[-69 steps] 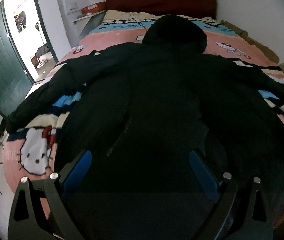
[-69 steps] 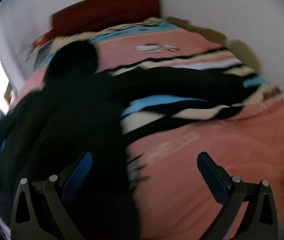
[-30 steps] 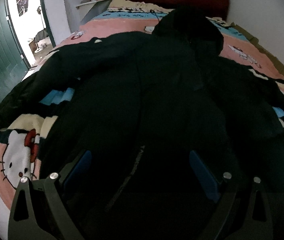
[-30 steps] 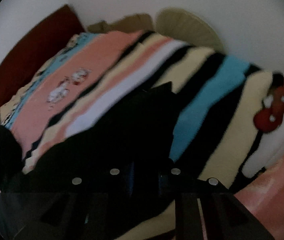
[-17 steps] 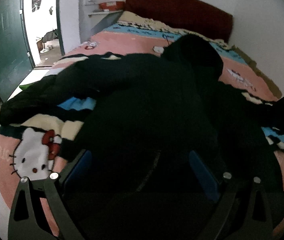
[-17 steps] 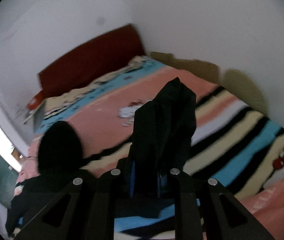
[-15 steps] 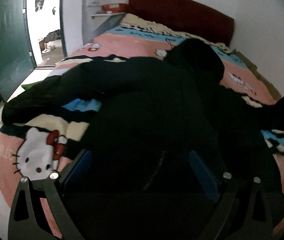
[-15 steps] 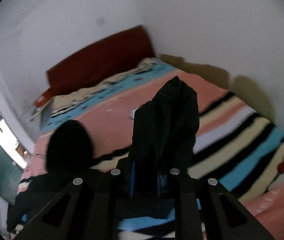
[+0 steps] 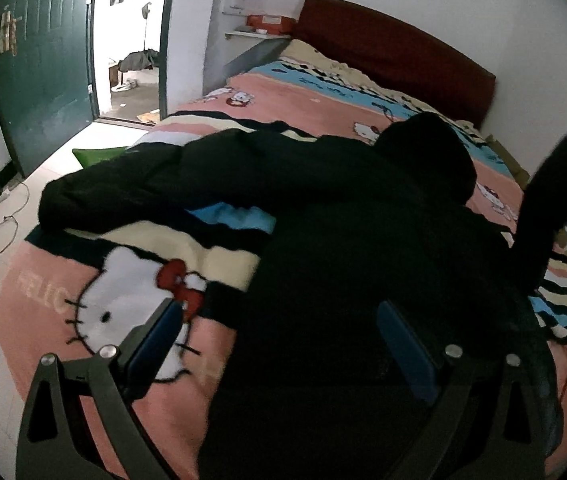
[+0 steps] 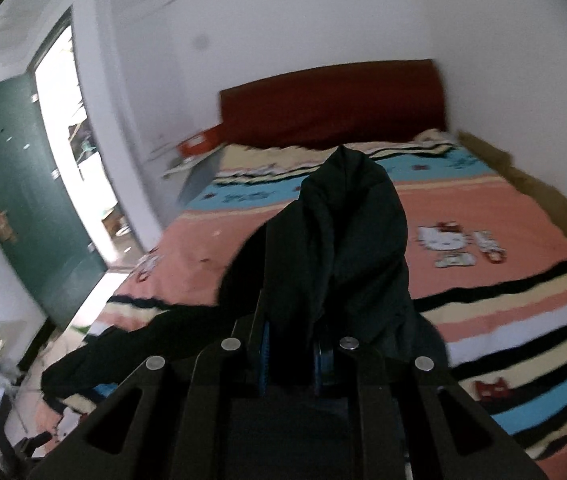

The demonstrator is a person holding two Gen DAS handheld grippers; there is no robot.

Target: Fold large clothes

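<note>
A large black hooded jacket lies spread on the bed, hood toward the headboard, its left sleeve stretched toward the door side. My left gripper is open and empty, above the jacket's lower hem. My right gripper is shut on the jacket's right sleeve and holds it raised above the bed. That lifted sleeve also shows in the left wrist view at the right edge.
The bed carries a pink, blue and striped Hello Kitty blanket and a dark red headboard. A green door stands open at the left. A cable lies on the floor. White walls border the bed's far and right sides.
My right gripper closed on the right sleeve and lifted it off the bed, swinging toward the jacket's body. My left gripper stayed open and shifted slightly left over the hem.
</note>
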